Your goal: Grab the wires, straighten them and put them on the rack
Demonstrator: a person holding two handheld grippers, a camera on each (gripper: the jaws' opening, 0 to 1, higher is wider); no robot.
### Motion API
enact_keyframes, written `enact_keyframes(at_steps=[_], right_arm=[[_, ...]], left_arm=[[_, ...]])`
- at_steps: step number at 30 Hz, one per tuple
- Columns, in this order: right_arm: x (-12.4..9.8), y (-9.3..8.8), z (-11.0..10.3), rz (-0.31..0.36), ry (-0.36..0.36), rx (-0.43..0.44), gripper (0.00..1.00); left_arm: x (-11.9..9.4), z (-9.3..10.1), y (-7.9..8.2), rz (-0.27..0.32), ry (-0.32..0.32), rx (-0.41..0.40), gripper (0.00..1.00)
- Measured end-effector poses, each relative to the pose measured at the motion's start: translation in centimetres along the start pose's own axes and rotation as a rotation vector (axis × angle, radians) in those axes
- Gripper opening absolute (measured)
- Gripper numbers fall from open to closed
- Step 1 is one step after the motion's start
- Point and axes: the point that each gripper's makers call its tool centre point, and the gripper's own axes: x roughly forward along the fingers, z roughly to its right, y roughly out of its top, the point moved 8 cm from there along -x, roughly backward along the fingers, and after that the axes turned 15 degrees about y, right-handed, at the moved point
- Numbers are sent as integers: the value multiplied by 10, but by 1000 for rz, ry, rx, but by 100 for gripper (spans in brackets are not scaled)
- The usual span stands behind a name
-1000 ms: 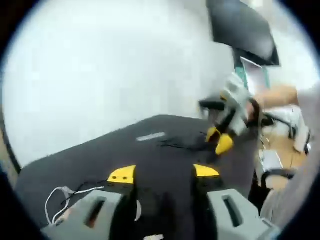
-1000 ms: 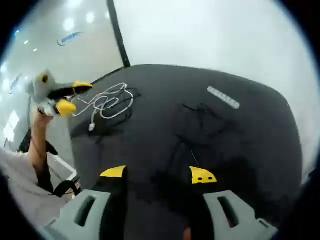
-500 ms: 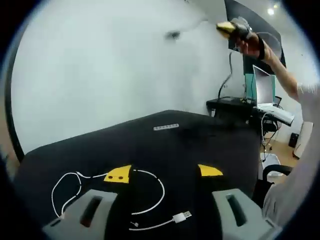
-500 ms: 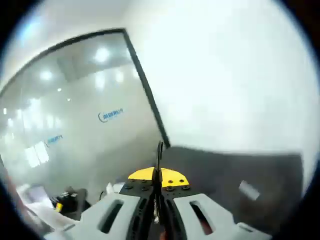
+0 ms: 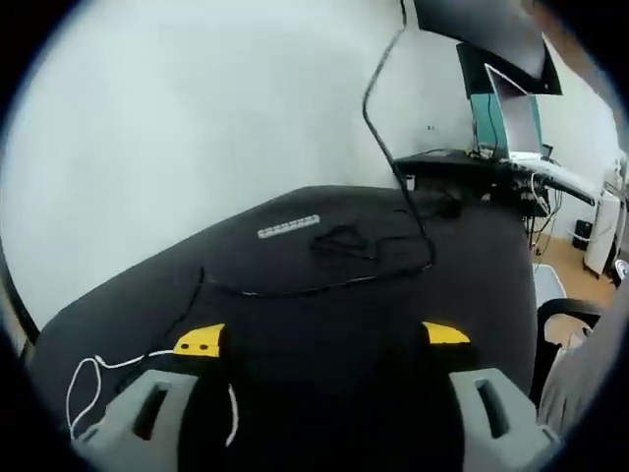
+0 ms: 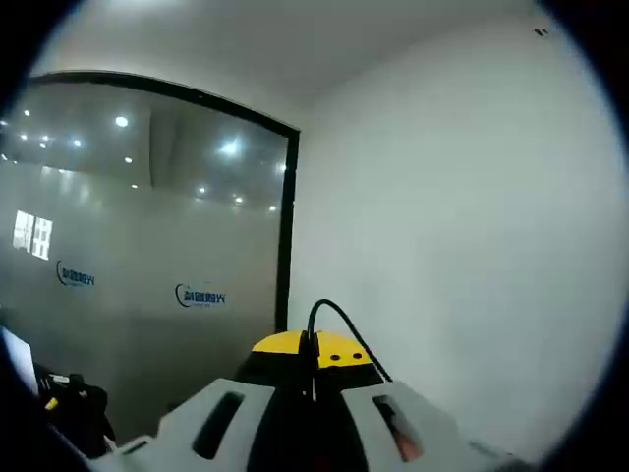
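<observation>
Left gripper view has your left gripper [image 5: 322, 342] low over the near edge of the black cloth-covered counter [image 5: 295, 324], its yellow-tipped jaws spread wide with nothing between them. A thin black wire [image 5: 378, 128] comes down from the top of this view, meets the counter near its far right part, and runs on leftward across the cloth in a loose line, with a small tangle of black wire [image 5: 344, 241] just beyond it. The flat pale grey rack strip [image 5: 288, 228] lies toward the far edge of the counter, just left of that tangle and apart from it. A thin white cable [image 5: 98, 379] loops on the near left of the counter, partly hidden behind your left jaw. Off to the far right stands a dark side desk with an open laptop [image 5: 506, 123].

Your right gripper [image 6: 313, 366] is pointed away from the counter, toward a plain white wall [image 6: 462, 226] and a glass partition with a black frame [image 6: 147, 236]. Its jaws are pressed together on the black wire, which pokes out above the yellow tips and curls over to the right.
</observation>
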Motion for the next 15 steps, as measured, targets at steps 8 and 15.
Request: enact_keyframes(at_steps=[8, 15], right_arm=[[-10, -125, 18, -301, -21, 65, 1], [-19, -293, 22, -622, 71, 92, 1]], left_arm=[[-16, 60, 55, 457, -143, 417, 31], [-54, 155, 52, 352, -425, 354, 28]])
